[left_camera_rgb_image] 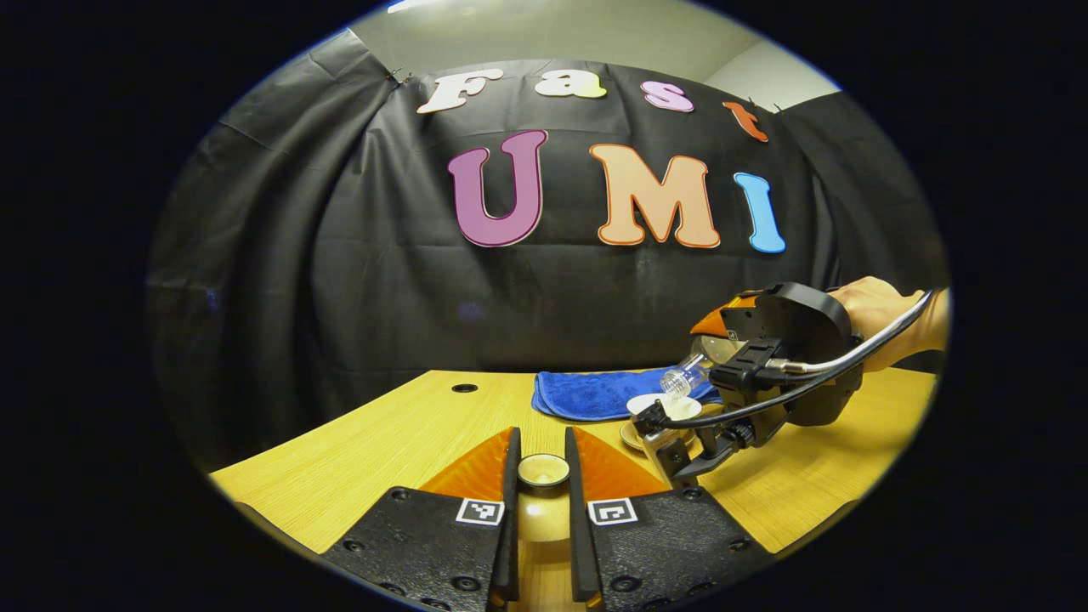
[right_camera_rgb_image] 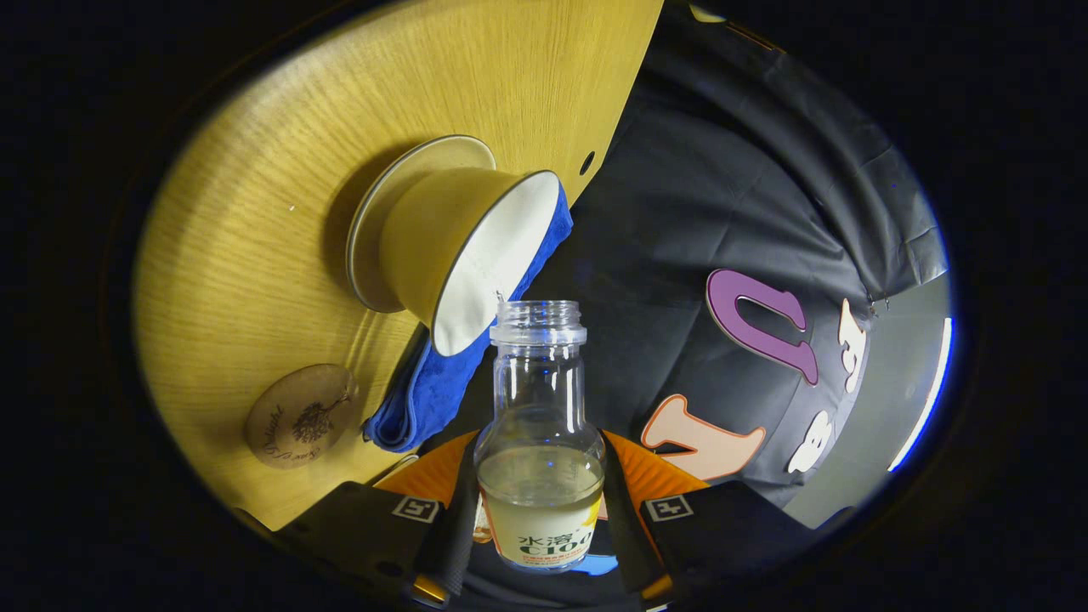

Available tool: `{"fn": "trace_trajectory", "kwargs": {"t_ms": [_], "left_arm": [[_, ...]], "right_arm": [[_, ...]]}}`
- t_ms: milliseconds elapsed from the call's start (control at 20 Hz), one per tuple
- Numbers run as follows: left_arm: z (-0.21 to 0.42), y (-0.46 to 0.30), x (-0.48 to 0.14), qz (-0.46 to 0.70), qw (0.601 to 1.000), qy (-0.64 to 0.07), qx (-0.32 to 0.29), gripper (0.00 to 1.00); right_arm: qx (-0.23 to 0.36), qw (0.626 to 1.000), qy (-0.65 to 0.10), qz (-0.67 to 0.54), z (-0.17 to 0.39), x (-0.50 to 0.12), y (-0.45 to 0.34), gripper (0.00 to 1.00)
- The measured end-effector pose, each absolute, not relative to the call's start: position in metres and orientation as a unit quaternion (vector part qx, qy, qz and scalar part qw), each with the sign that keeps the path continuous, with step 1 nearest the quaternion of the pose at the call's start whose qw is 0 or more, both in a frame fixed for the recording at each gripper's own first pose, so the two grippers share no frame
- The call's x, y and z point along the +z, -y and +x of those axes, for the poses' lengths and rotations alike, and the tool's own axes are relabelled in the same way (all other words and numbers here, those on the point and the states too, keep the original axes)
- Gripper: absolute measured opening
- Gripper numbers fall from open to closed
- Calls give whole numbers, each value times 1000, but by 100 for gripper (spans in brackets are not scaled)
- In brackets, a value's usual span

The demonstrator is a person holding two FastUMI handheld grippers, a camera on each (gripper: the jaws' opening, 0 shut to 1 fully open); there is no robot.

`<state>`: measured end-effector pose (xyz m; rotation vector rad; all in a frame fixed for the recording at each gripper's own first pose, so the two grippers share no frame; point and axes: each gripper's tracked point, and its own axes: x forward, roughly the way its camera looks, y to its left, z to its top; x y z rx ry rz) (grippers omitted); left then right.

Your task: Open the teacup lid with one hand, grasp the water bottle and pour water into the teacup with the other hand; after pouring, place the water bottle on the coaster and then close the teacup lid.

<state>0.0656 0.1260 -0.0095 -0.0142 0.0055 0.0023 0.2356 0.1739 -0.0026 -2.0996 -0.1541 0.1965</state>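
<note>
My left gripper (left_camera_rgb_image: 541, 435) is shut on the teacup lid (left_camera_rgb_image: 544, 471), a small yellow lid held low over the table's near side. In the right gripper view, my right gripper (right_camera_rgb_image: 540, 446) is shut on the clear water bottle (right_camera_rgb_image: 539, 408), which is uncapped, part full and tipped. The bottle's mouth hangs just over the rim of the yellow teacup (right_camera_rgb_image: 476, 246), white inside, on its saucer (right_camera_rgb_image: 382, 195). A thin trickle seems to run from the mouth into the cup. In the left gripper view, a hand holds the right gripper (left_camera_rgb_image: 697, 378) and tilted bottle (left_camera_rgb_image: 682, 380) above the teacup (left_camera_rgb_image: 671, 408).
A folded blue cloth (left_camera_rgb_image: 586, 393) lies behind the teacup, also seen as the blue cloth (right_camera_rgb_image: 425, 391) in the right gripper view. The round brown coaster (right_camera_rgb_image: 299, 416) sits on the wooden table (left_camera_rgb_image: 382, 450) beside the cup. A cable (left_camera_rgb_image: 850, 361) trails from the right gripper.
</note>
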Motion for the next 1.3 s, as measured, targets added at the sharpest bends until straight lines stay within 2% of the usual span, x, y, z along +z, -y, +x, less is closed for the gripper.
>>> {"fn": "trace_trajectory", "kwargs": {"t_ms": [800, 950, 1050, 1200, 1300], "left_arm": [[67, -125, -10, -7, 1000, -2, -3, 21], [65, -126, -9, -7, 1000, -1, -2, 21], [66, -126, -9, -7, 1000, -1, -2, 21], [66, -126, -10, -7, 1000, -2, -2, 21], [66, -126, -9, -7, 1000, -1, -2, 21]], "right_arm": [[89, 510, 50, -854, 238, -6, -174, 71], [107, 561, 18, -821, 241, -13, -164, 72], [113, 609, -4, -785, 241, -12, -158, 74], [129, 684, -16, -718, 236, -4, -163, 70], [141, 743, -27, -654, 232, 3, -166, 75]]}}
